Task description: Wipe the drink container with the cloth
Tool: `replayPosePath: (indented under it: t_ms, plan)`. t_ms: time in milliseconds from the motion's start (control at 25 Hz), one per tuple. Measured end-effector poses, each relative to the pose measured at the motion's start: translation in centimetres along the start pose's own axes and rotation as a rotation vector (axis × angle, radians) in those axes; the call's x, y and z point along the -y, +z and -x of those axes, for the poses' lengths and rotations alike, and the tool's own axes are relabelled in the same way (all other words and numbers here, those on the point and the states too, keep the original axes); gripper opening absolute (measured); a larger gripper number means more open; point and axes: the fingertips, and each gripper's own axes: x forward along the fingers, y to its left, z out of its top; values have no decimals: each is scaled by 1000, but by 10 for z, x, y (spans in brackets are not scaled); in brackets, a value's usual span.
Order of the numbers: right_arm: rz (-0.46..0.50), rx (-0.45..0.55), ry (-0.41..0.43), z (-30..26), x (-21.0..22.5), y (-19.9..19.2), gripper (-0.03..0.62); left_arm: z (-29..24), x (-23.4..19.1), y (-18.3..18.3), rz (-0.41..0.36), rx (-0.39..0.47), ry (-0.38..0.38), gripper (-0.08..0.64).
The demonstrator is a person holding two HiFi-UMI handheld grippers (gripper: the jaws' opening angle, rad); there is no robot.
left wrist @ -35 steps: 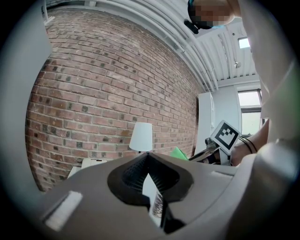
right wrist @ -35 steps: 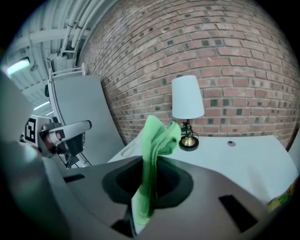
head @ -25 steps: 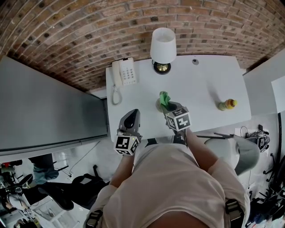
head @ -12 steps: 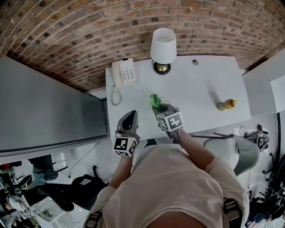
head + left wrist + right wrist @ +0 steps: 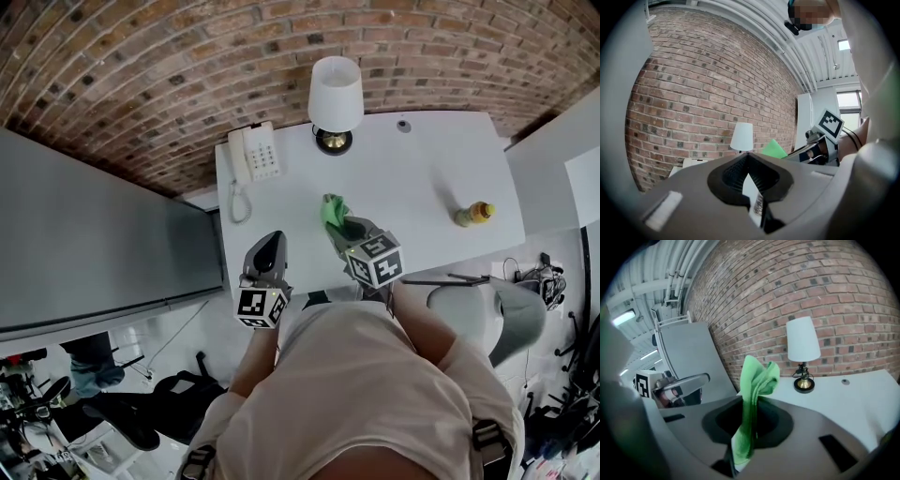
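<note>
White table (image 5: 422, 187) by brick wall (image 5: 187, 75) — right gripper (image 5: 344, 228) fingers clamp cloth (image 5: 332, 210), left gripper (image 5: 271, 241) fingers together.

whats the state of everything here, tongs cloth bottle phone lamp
left tongs: shut, nothing in them
right tongs: shut on the cloth
cloth: bunched, sticking up out of the right tongs
drink container: standing on the table, apart from both tongs
telephone: handset on its cradle
lamp: upright; lit or not, cannot tell
</note>
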Motion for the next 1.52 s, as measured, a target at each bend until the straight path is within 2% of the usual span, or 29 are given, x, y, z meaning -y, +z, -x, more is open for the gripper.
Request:
replayPosePath:
  t_ms: [280, 440, 600, 920, 1520]
  plan:
    - [-44, 28, -141, 42, 48, -11, 43, -7, 7, 1, -8, -2, -16, 9]
    - [-65, 26, -177, 47, 64, -25, 43, -9, 12, 0, -11, -8, -24, 9]
    - [-41, 14, -205, 42, 69, -41, 43, -10, 17, 0, -19, -12, -28, 9]
    - [-4, -34, -188, 22, 65, -70, 43, -3, 13, -4, -12, -27, -11, 9]
    - [2, -62, -139, 18, 43, -73, 43, -5, 12, -5, -10, -24, -26, 9]
